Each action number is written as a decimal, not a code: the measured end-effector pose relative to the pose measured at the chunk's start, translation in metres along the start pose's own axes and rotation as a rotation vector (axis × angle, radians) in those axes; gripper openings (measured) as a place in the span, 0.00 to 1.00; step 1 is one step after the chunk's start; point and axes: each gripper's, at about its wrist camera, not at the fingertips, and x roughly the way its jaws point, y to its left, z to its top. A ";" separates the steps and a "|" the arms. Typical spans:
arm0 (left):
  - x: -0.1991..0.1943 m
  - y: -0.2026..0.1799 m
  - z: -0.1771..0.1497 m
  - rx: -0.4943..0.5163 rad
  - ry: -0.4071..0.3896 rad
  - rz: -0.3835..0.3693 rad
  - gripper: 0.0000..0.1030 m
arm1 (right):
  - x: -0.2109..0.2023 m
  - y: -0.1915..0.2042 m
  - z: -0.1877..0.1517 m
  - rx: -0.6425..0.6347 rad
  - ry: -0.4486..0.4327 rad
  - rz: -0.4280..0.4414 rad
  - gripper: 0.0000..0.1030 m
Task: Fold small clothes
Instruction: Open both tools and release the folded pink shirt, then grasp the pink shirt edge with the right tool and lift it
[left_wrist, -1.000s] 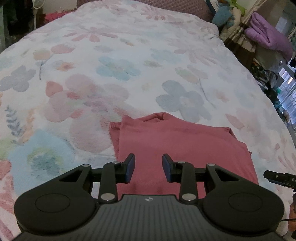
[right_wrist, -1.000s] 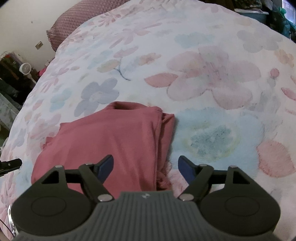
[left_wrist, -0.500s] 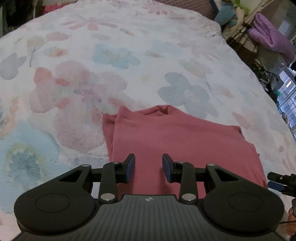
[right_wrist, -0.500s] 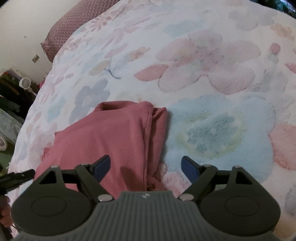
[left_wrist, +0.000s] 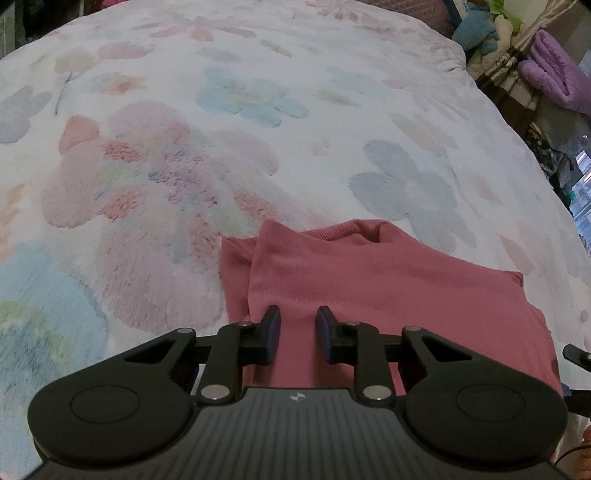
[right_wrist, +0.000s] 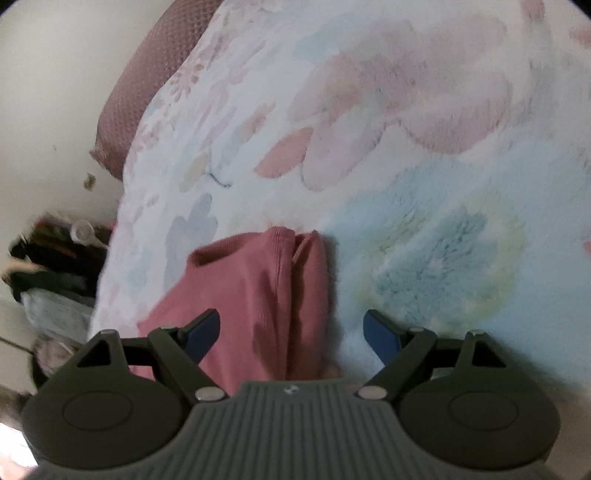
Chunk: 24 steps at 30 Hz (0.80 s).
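The pink top lies on the bed, part folded already: one side is doubled over so a second layer peeks out along its nine o'clock edge, with the ribbed neckline away at twelve. It looks a light, soft knit, limp all through, so I'd expect it to sag and slide out of shape unless it's lifted by a doubled edge or a corner, not by the flat middle. The plush blanket under it, all pale flowers, should grip it a bit and keep it from skating about.

The left gripper hangs over the near part of the top, its fingers closing, with pink cloth seen between them; they don't appear to pinch it yet, though I can't see whether the tips touch the cloth. The right gripper comes in over the folded side, fingers spread wide and gripping nothing, straddling the doubled edge where top meets blanket. That edge looks the sensible hold.

A mauve pillow sits at the bed's far end, at eleven o'clock.
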 end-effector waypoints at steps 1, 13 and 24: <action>0.002 0.000 0.001 -0.003 0.000 0.000 0.28 | 0.004 -0.003 0.002 0.029 -0.003 0.014 0.77; -0.027 0.003 0.011 0.000 -0.096 -0.033 0.28 | 0.016 0.023 0.010 -0.037 -0.042 0.051 0.09; -0.062 0.016 0.006 0.008 -0.163 -0.037 0.28 | -0.005 0.163 -0.015 -0.355 -0.029 0.019 0.08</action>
